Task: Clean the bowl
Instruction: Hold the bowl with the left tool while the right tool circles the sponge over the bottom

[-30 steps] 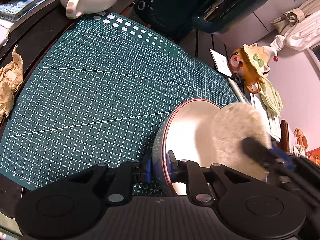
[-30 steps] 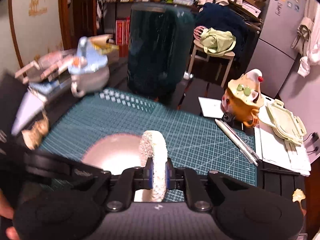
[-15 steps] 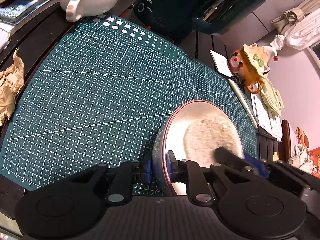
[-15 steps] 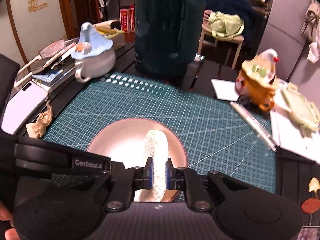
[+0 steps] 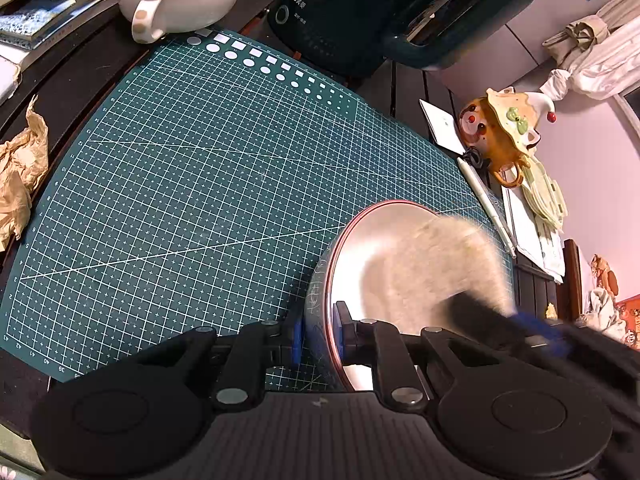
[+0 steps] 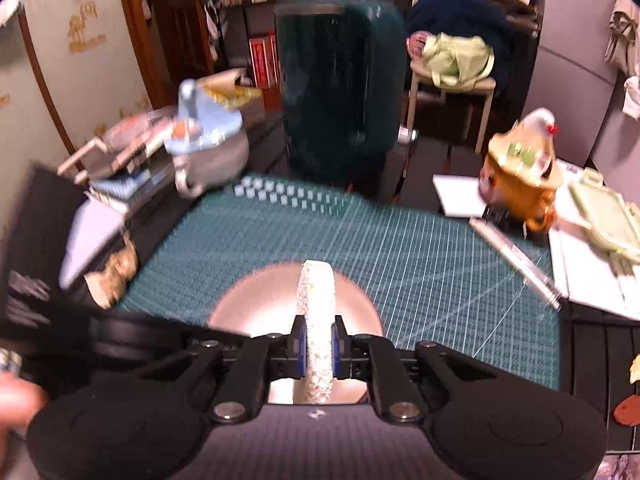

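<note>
**Bowl pinched at the rim, sponge pressed inside**

Bowl sits on the green cutting mat near its front edge, tilted up on its side in the left wrist view so its shiny metal inside faces right. The left gripper is closed on the bowl's near wall, one blue pad outside and one inside the reddish rim. Only this view shows that grip. It also shows the sponge as a pale blurred patch against the bowl's inside, with the right gripper a dark smear with a blue streak at the lower right edge.

The right wrist view gives what the other lacks: the right gripper is clamped on the round whitish sponge, seen edge-on and upright between the blue pads, over the bowl's bright inside. The left tool crosses the lower left as a dark bar with pale lettering too blurred to read, and part of a hand shows at the left edge.

Farther back, the mat's grid carries edge numerals such as 39 to 43. A crumpled brown paper lies off its left side and a pen along its right. Behind stand a white teapot, cut off at the top, a dark green appliance with small white print I cannot read surely, and an orange clown-faced pot. The whole right view is motion-blurred.
</note>
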`<state>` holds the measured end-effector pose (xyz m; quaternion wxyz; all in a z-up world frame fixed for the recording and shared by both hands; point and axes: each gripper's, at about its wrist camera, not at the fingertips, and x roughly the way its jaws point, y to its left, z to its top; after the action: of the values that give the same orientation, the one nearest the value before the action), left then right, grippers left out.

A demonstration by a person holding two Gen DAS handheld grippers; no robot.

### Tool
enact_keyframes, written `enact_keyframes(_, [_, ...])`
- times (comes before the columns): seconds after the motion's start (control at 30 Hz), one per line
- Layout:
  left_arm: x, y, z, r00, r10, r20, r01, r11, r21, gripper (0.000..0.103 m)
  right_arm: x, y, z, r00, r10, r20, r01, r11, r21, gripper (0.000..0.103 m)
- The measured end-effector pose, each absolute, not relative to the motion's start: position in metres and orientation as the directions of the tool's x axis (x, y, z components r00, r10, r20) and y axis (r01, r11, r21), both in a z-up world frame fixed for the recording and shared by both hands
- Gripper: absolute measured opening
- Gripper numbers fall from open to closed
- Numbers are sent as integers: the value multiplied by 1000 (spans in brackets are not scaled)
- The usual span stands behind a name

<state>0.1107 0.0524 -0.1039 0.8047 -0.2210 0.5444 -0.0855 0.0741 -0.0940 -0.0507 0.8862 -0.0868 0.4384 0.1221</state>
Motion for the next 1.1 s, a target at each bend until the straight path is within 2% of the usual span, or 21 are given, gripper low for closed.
enact_keyframes(0.1, [111,52,-104,392,-379,-838,-102,888,-449,14,77,-91,-60,556,148,-818,-299,954,-31,10])
enact_keyframes(0.23, [112,52,-104,392,-380,-838,-103,887,-451,14,73,-98,-49,591,125,-797,-287,956,-62,10])
enact_keyframes(0.47, [112,51,-105,394,-376,-839,-102,889,-447,14,69,-113,-20,625,219,-750,-283,958,43,10])
enact_keyframes(0.87, [111,51,-105,397,-372,-839,-95,893,-440,14,79,-100,-55,552,165,-817,-286,958,0,10])
enact_keyframes(0.97, [112,51,-105,397,-373,-839,-95,892,-442,14,70,-101,-41,603,145,-785,-279,960,-37,10])
enact_keyframes(1.1, [111,51,-104,398,-372,-839,-97,892,-442,14,63,-110,-19,653,167,-739,-256,967,-8,10])
